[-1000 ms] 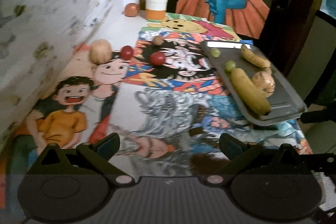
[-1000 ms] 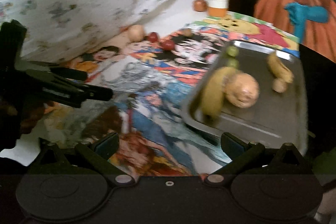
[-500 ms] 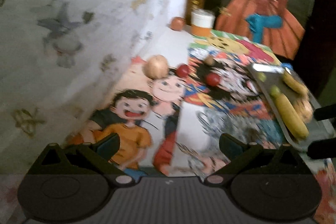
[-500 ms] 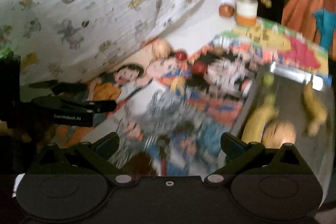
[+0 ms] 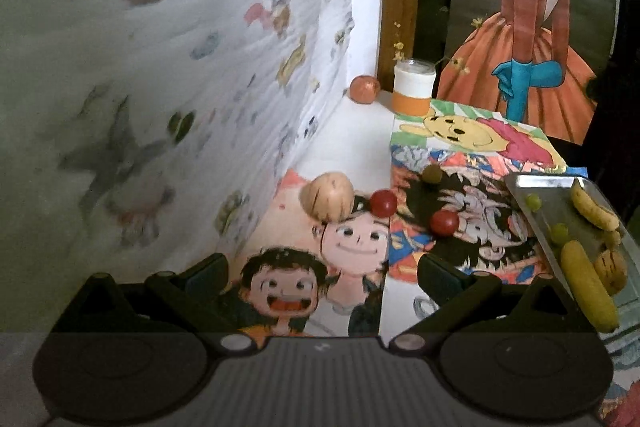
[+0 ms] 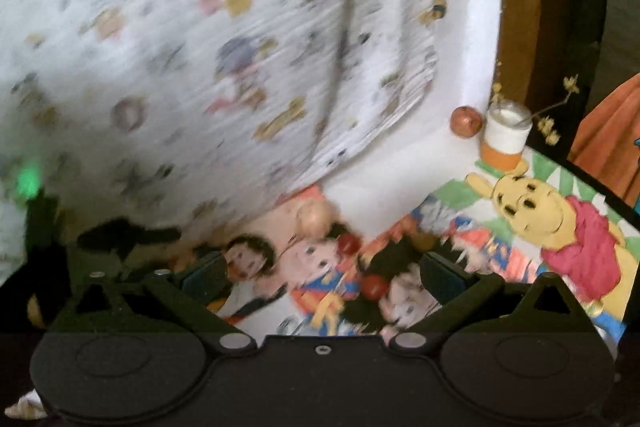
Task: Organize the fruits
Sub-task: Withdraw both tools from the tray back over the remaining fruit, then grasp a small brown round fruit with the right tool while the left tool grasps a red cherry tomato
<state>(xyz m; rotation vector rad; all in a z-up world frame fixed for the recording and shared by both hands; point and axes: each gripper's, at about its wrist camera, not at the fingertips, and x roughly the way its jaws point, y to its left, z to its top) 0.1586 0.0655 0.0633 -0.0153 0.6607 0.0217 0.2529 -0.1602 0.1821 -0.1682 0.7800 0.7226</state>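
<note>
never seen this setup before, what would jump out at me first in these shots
The loud cartoon-printed table cover grabs the eye first, with two red cherry-like fruits and a pale round fruit loose on it near the wall. At the right edge a metal tray already holds bananas and green grapes. Both grippers hang open, holding nothing.

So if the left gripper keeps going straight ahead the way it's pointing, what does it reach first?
Probably the round tan fruit, or the small red fruit beside it; both lie ahead between the open left gripper fingers. Depth is uncertain.
</note>
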